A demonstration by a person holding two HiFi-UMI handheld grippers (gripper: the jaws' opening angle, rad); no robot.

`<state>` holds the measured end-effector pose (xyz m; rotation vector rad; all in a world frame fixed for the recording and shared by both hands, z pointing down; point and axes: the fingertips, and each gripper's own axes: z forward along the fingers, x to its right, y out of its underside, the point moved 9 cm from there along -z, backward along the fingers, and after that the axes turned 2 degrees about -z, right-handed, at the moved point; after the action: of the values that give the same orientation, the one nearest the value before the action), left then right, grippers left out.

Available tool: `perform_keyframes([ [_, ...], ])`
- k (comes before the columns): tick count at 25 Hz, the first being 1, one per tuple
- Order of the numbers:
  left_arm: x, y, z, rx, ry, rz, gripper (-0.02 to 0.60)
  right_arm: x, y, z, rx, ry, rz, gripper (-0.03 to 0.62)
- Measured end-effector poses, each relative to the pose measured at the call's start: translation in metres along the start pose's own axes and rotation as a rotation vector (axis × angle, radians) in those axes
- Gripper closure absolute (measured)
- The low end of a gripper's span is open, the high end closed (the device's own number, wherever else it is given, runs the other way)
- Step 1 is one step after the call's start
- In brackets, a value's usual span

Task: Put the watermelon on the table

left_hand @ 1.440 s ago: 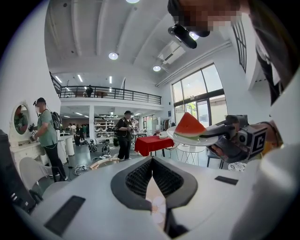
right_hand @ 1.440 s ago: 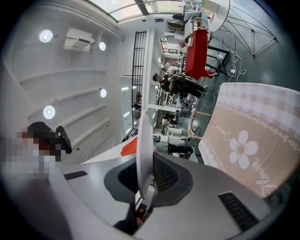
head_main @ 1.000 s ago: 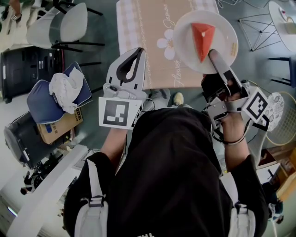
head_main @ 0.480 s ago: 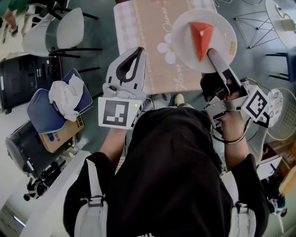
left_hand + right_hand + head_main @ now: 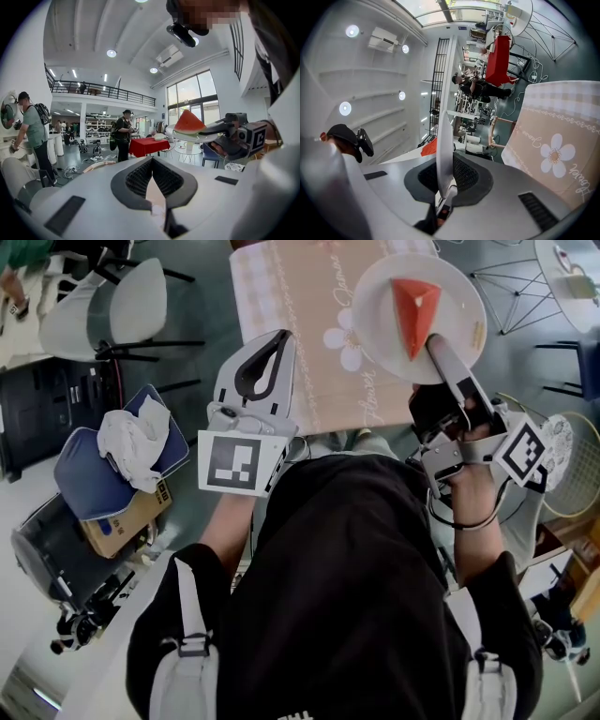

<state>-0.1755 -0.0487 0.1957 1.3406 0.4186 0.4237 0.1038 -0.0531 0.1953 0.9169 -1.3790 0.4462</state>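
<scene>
Over desk (image 5: 300,324) corner: plate (image 5: 375,296) with watermelon (image 5: 414,310), not down yet
Right claw (image 5: 430,339): clamped on plate rim
Left claw (image 5: 280,339): together, empty
Change: plate crept slightly further over desk, so lowering looks next

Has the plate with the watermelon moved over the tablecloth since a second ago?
Yes, slightly. In the head view the plate has crept up the picture, farther from the tablecloth's near edge.
</scene>
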Motion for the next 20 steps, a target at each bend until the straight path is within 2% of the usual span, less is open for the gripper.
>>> perform_keyframes([
  [11, -0.007, 0.001, 0.005, 0.011, 0.021, -0.017, 0.569, -0.002, 0.002, 0.003, 0.019, 0.016, -0.007, 0.569],
  [20, -0.003, -0.002, 0.025, -0.01, -0.013, -0.015, 0.569, 0.01, -0.02, 0.009, -0.025, 0.007, -0.004, 0.569],
])
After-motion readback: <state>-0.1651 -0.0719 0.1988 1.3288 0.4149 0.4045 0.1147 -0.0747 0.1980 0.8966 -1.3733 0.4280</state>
